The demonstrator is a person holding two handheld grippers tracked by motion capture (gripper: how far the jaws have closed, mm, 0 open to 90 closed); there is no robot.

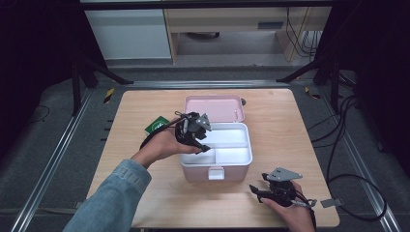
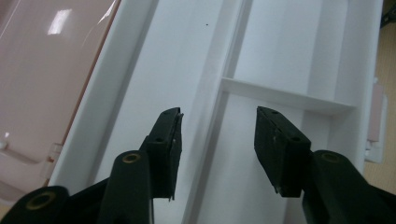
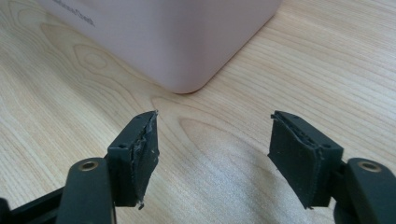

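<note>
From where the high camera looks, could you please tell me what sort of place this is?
Probably a lab recording station rather than a home: a small wooden table stands between aluminium floor rails, black tripod legs flank it, and loose cables trail across the grey floor. An open pink storage box sits on the table.

One pink box (image 1: 216,164), one green packet (image 1: 157,125), two tongs.

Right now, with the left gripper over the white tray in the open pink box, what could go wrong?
1. The left gripper has its open jaws astride the tray divider; closing off-centre might let it slip.
2. The white tray sits loosely in the pink box, so a tilted lift could jam it.
3. The right gripper is apart from the box, which may slide.
</note>
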